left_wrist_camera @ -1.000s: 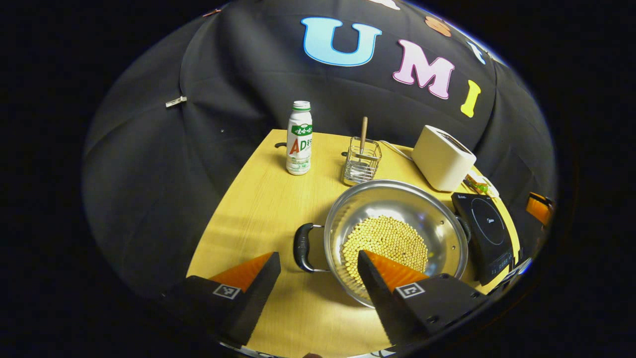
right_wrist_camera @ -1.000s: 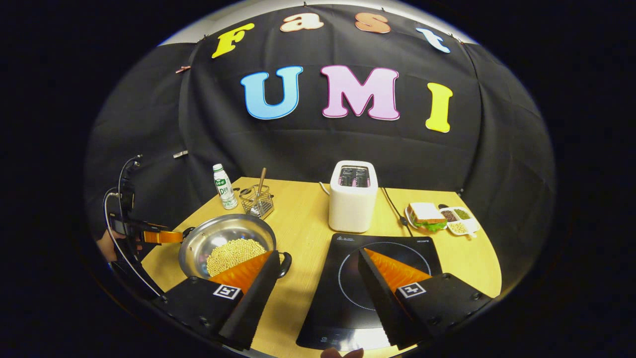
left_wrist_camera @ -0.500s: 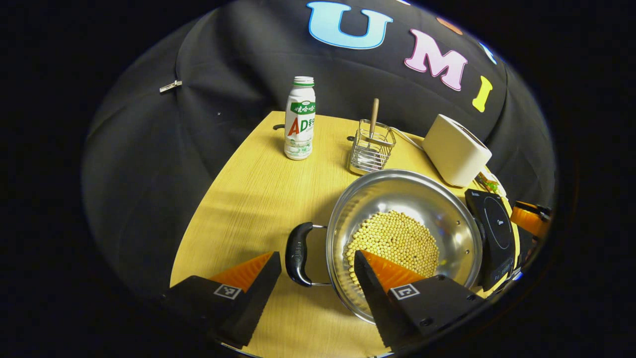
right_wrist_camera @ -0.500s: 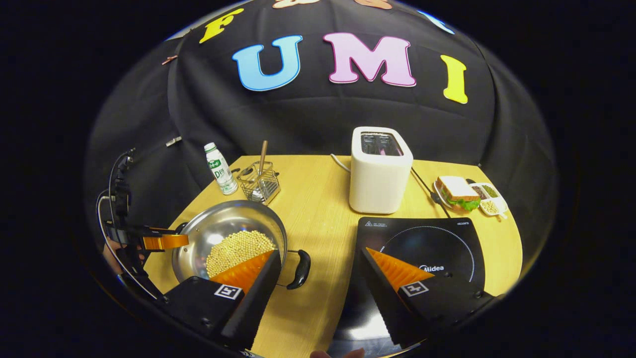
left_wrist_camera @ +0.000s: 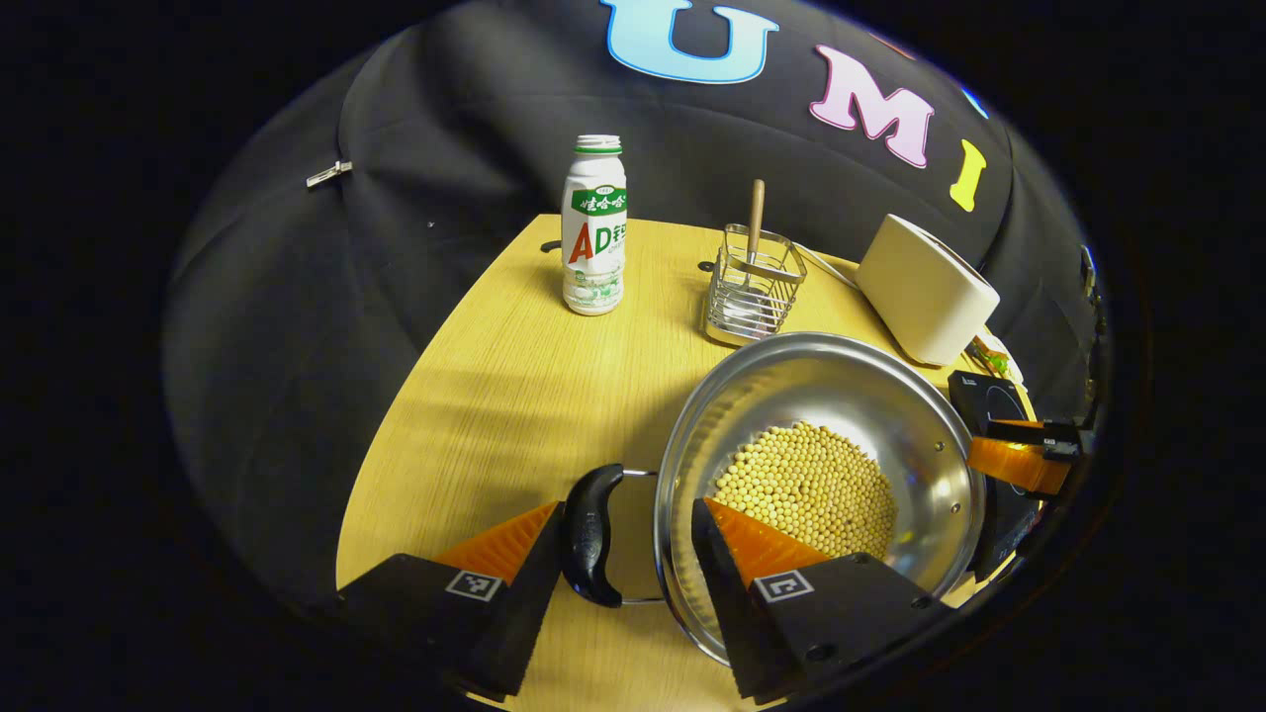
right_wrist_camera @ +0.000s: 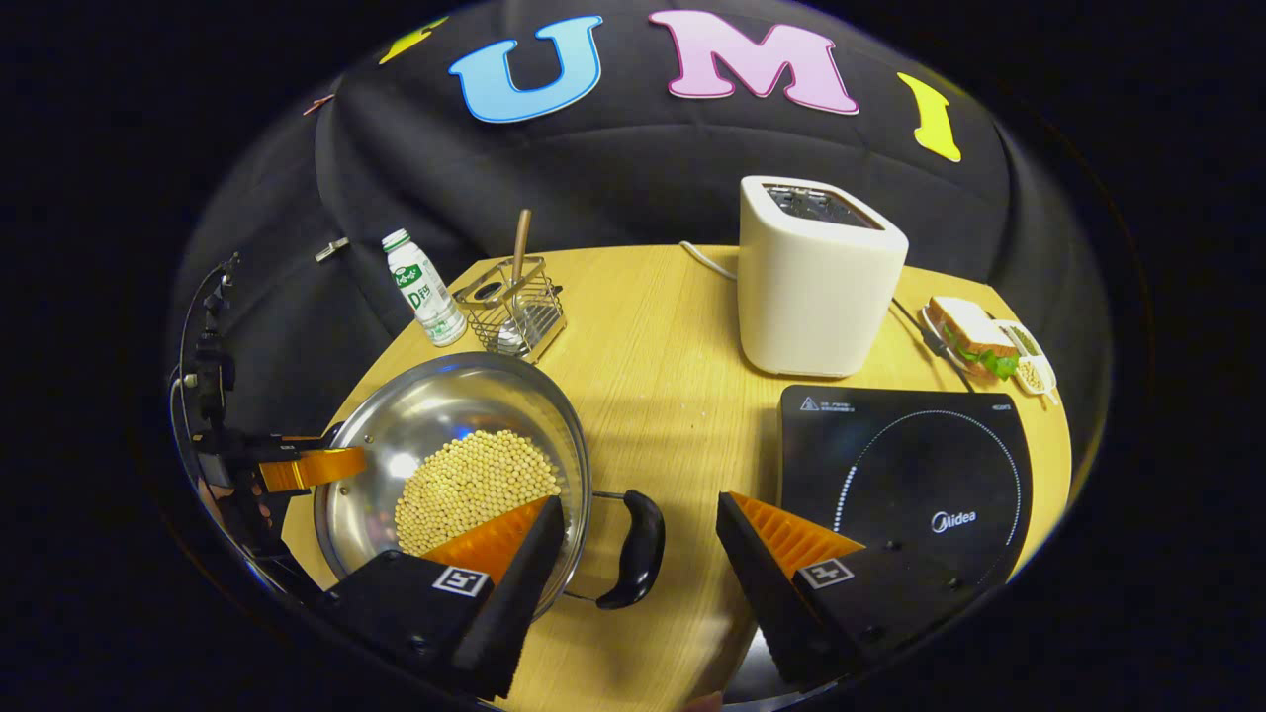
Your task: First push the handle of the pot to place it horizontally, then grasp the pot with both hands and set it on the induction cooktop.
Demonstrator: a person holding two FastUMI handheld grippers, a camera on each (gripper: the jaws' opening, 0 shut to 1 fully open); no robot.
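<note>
A steel pot point(left_wrist_camera: 791, 386) holding yellow beans point(left_wrist_camera: 806, 485) sits on the wooden table point(left_wrist_camera: 495, 396). In the left gripper view, my left gripper point(left_wrist_camera: 625, 509) is open, and the pot's black left handle point(left_wrist_camera: 591, 534) lies between its fingers, close against one finger. In the right gripper view, my right gripper point(right_wrist_camera: 638, 501) is open around the pot's point(right_wrist_camera: 445, 405) other black handle point(right_wrist_camera: 638, 549), with gaps on both sides. The black induction cooktop point(right_wrist_camera: 905, 465) lies to the right of that handle. The left gripper point(right_wrist_camera: 297, 465) shows at the pot's far side.
A white bottle point(left_wrist_camera: 593, 227) and a wire basket point(left_wrist_camera: 750, 287) with a wooden-handled utensil stand behind the pot. A white toaster point(right_wrist_camera: 821, 277) stands behind the cooktop, with a sandwich plate point(right_wrist_camera: 974, 336) to its right. The table edge runs close on the left.
Both grippers have moved forward and down toward the pot. Each handle, earlier ahead of the fingertips, now lies between the open fingers.
</note>
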